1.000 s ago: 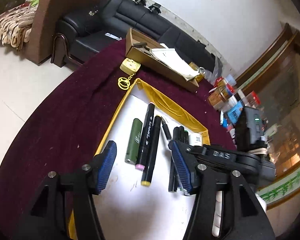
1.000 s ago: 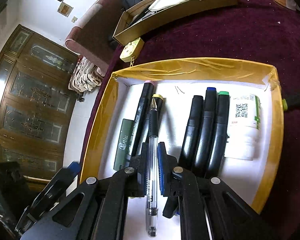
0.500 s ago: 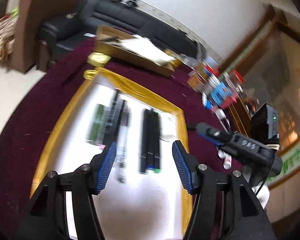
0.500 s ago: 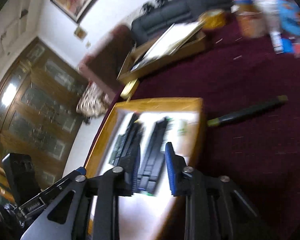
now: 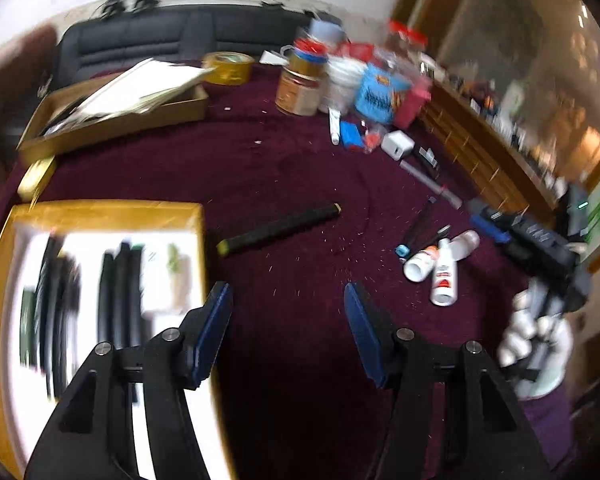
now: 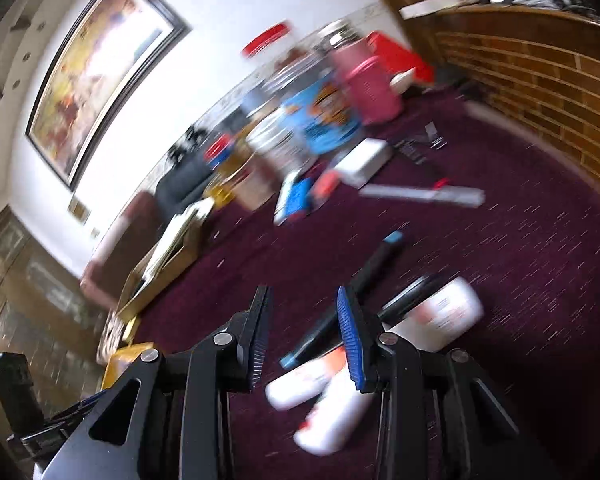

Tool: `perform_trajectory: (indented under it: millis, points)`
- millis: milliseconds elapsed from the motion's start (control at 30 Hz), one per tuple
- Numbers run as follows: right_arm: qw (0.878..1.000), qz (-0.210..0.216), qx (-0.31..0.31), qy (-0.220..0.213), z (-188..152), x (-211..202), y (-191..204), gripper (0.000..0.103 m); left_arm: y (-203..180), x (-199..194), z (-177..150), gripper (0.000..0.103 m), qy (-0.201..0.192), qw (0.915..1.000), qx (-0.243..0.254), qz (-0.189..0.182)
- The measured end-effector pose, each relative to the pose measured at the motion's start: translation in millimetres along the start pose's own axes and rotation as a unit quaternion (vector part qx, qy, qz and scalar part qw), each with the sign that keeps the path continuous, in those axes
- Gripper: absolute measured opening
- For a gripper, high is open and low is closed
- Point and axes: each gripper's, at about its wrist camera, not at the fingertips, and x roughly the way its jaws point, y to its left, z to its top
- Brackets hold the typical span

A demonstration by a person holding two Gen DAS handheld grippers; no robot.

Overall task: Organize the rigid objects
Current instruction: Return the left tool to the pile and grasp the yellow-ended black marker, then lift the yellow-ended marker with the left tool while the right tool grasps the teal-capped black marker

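Both grippers empty, jaws apart: left gripper (image 5: 286, 330) over bare maroon cloth surface (image 5: 284, 168) beside the yellow-rimmed white tray (image 5: 100, 210); right gripper (image 6: 302, 338) above a loose pile of white plastic bottles (image 6: 328, 412) and black markers (image 6: 364, 276). Best to slow, pick one item, centre it between the pads before closing. Lone black yellow-capped marker (image 5: 278, 230) lying near the tray.

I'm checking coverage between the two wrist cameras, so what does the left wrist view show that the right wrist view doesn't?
Only the left wrist view shows the yellow-rimmed tray with its row of markers, and the black marker lying alone on the cloth. Only the right wrist view shows the framed painting. Both show the white bottles and the cardboard box.
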Motion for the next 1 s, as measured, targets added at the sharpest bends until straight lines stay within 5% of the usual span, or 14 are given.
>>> perform_trajectory:
  millis: [200, 400, 633, 700, 767, 1000]
  points:
    - [0.999, -0.005, 0.008, -0.044, 9, -13, -34, 0.030, -11, 68, 24, 0.057, 0.044, 0.9977, 0.015, 0.050]
    - [0.999, 0.007, 0.026, -0.017, 4, 0, -44, 0.030, -19, 111, 38, 0.057, 0.051, 0.9911, 0.059, 0.107]
    - [1.000, -0.004, 0.014, -0.017, 1, 1, -43, 0.030, -21, 134, 44, 0.059, 0.067, 0.9884, 0.075, 0.113]
    - [1.000, -0.009, 0.015, -0.012, 1, 4, -44, 0.030, -23, 128, 40, 0.032, 0.074, 0.9896, 0.075, 0.098]
    - [1.000, -0.012, 0.016, -0.009, 0, 5, -45, 0.030, -27, 120, 30, 0.017, 0.080, 0.9899, 0.076, 0.089]
    - [1.000, -0.021, 0.020, -0.007, -1, 4, -49, 0.030, -41, 93, -7, 0.012, 0.096, 0.9926, 0.054, 0.051]
